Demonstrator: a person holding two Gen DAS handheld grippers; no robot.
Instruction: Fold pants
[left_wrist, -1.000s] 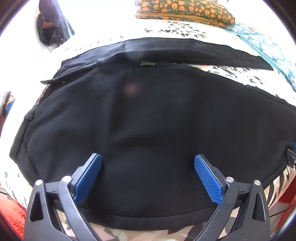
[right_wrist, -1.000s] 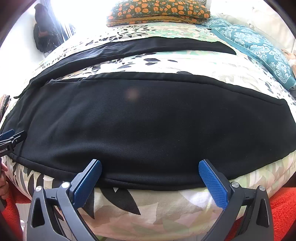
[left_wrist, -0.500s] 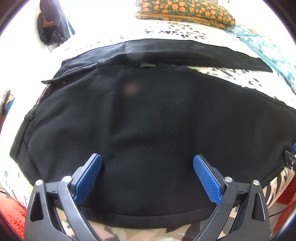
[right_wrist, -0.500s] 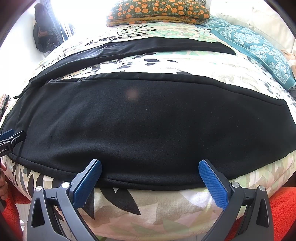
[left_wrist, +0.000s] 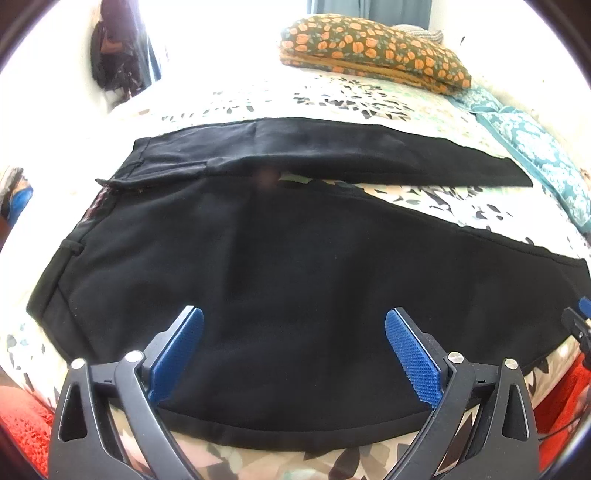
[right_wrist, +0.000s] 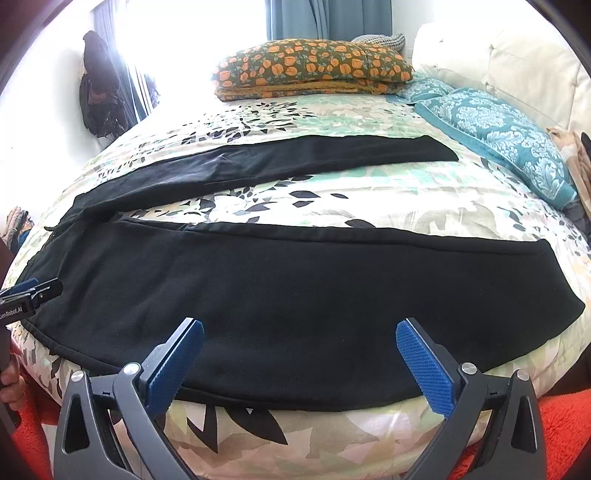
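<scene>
Black pants lie spread flat on a bed, waistband to the left, both legs running to the right with a strip of bedspread showing between them. The near leg lies along the bed's front edge; the far leg lies further back. My left gripper is open and empty, hovering over the hip part near the front hem. My right gripper is open and empty, over the near leg's lower edge. The left gripper's tip shows at the left of the right wrist view.
The bed has a leaf-patterned bedspread. An orange-flowered pillow lies at the far side, a teal pillow at the right. A red rug lies below the bed's front edge. Dark bags hang on the left wall.
Both grippers have pulled back and risen slightly, so more of the bed and pants shows. They stay open; the pants have not moved.
</scene>
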